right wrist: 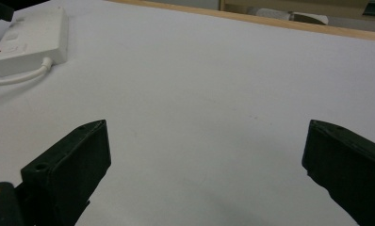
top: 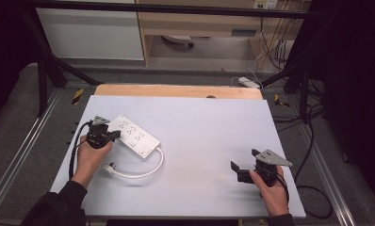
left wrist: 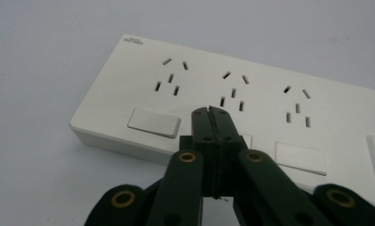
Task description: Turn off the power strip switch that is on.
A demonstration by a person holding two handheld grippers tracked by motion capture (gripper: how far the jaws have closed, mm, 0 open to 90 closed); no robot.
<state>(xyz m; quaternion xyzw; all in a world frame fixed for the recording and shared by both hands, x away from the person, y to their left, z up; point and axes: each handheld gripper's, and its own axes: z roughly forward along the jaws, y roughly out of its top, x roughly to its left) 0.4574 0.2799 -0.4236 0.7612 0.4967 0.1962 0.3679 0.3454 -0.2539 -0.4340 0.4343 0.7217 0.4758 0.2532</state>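
A white power strip (top: 134,135) with several sockets and rocker switches lies on the left part of the pale table mat (top: 204,122). Its white cable (top: 148,170) loops toward the front and ends in a plug (top: 109,169) lying loose on the mat. My left gripper (top: 116,135) is shut, nothing between its jaws. Its tips (left wrist: 210,111) hover over the strip (left wrist: 251,89), between a rocker switch (left wrist: 154,122) and the middle socket; whether they touch I cannot tell. At the front right my right gripper (top: 243,159) stands open and empty (right wrist: 207,125), pointing across the mat toward the strip (right wrist: 32,40).
A wooden table edge (top: 176,91) runs along the back of the mat. Black frame bars stand around the table. Loose cables lie on the floor at the right (top: 313,188), and a small white block (top: 248,82) sits behind the table.
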